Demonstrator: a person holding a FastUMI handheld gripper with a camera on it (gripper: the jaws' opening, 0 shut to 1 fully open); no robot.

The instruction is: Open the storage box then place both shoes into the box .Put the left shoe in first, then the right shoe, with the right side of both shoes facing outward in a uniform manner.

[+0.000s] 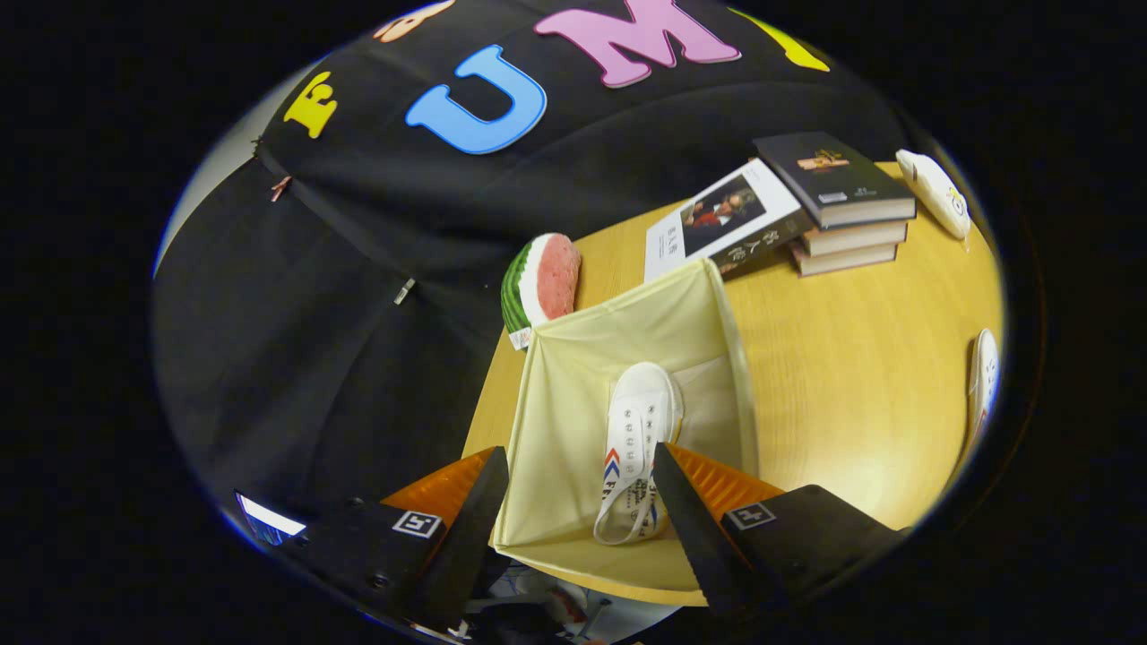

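Wooden table carries: open fabric storage box, watermelon-slice toy just behind it, book stack with a book leaning on it, white shoe near edge.

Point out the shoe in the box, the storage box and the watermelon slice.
shoe (638,421), gripper view, laced upper.
storage box (560,403), gripper view, inner wall.
watermelon slice (556,276), gripper view, red face.

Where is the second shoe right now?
In the gripper view, the second shoe lies on the wooden table, beyond the storage box, apart from the open tool.
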